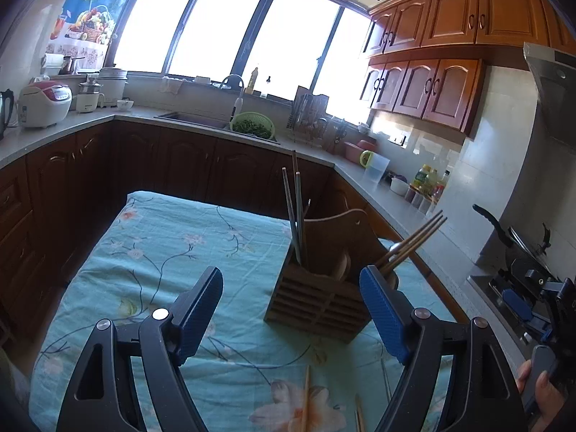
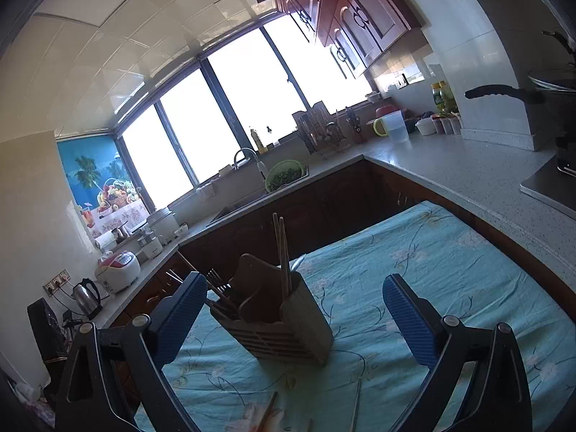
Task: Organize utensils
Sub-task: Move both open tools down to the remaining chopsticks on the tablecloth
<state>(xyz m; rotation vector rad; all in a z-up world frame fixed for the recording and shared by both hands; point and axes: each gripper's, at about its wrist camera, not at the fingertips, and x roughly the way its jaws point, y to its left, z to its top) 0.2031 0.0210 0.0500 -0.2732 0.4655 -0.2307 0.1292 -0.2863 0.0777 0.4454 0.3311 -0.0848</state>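
Wood holder, L view: brown slatted utensil holder (image 1: 316,288) is standing upright on the surface (image 1: 151,252), which is wearing a teal floral cloth; holder is sitting ahead of the tongs, nearer the R pad.
Chopsticks in holder, L view: dark chopsticks (image 1: 293,212) are sticking up from the holder's left compartment; a second bunch (image 1: 414,243) is leaning out to the right, partly hidden behind the blue pad.
Loose sticks, L view: a light chopstick (image 1: 306,399) is lying on the cloth near the bottom edge, w/ another (image 1: 359,414) just beside it.
Left tongs (image 1: 291,318): pads are standing wide apart, gripping nothing, hovering above the cloth.
Right tongs, L view: showing at the far right edge, held by a hand (image 1: 540,392); can't tell its state from here.
Wood holder, R view: same holder (image 2: 277,320) is sitting between the pads, slightly left of centre; two chopsticks (image 2: 282,255) are standing upright in it, forks and other utensils (image 2: 216,288) are leaning left.
Right tongs (image 2: 293,318): pads are spread apart, clamping nothing.
Loose sticks, R view: one reddish chopstick (image 2: 268,410) and one pale chopstick (image 2: 356,403) are lying on the cloth by the bottom edge.
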